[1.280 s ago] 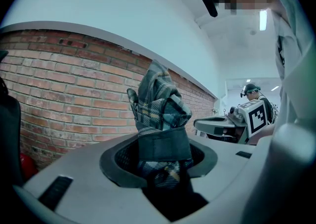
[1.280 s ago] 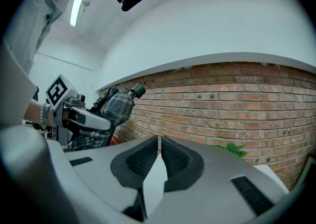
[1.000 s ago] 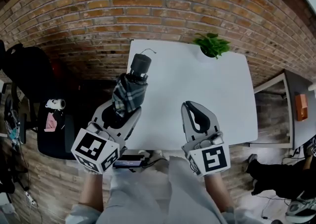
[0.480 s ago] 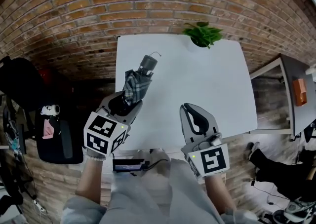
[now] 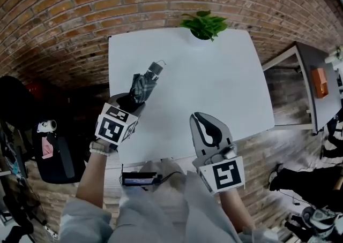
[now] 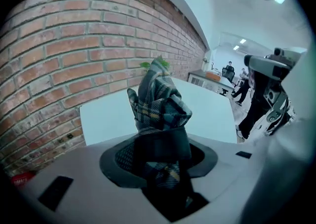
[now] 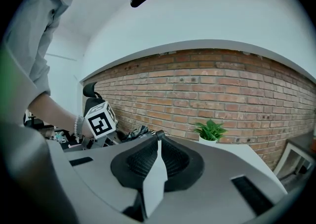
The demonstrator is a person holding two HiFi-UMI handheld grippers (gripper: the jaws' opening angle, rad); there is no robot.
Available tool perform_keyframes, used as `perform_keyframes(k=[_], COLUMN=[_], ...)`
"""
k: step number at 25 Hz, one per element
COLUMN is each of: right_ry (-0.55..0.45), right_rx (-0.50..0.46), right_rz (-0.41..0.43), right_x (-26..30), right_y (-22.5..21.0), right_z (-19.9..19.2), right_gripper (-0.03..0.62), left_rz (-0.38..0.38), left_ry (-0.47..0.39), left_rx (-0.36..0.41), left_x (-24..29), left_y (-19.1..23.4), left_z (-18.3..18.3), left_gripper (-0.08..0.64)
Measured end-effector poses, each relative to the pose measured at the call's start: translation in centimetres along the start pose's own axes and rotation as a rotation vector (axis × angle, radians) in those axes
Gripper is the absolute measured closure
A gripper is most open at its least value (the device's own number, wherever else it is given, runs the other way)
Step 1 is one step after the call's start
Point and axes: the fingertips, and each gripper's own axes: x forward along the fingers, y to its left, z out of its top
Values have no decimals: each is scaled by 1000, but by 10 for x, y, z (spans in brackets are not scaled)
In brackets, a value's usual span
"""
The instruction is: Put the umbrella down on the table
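Plaid folded umbrella (image 5: pixel 143 82) clamped in left gripper (image 5: pixel 130 101), pointing toward one o'clock at white table's (image 5: pixel 214 81) nine o'clock side; right gripper (image 5: pixel 199 118), at five o'clock, closed and empty.

Your head camera looks steeply down on the white table (image 5: pixel 214 86) from above its near edge. The cameras on your left gripper (image 5: pixel 135 96), close over the table's left side, and your right gripper (image 5: pixel 199 118), at its near edge, both see the plant (image 5: pixel 202 24) at its far edge
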Motion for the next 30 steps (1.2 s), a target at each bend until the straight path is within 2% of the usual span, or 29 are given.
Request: perform_keyframes(k=[4, 10, 18, 24, 26, 30], right_ry=[-26, 0, 33, 57, 36, 64], right_rx=[18, 30, 39, 42, 43, 39], right_rz=[-36, -57, -49, -77, -71, -60], right_x=[-1, -6, -8, -7, -4, -3], right_y=[-9, -17, -16, -20, -17, -12], right_z=[-3, -15, -26, -29, -28, -31], right_gripper=[540, 540, 540, 540, 540, 540], left_rz=[-7, 7, 70, 42, 32, 27], left_ry=[96, 213, 323, 314, 298, 251], left_rx=[15, 37, 95, 91, 87, 106], left_x=[30, 62, 86, 90, 88, 81], left_y=[3, 4, 10, 7, 7, 6], left_z=[-17, -36, -51, -51, -51, -47], left_gripper=[351, 351, 340, 313, 299, 290])
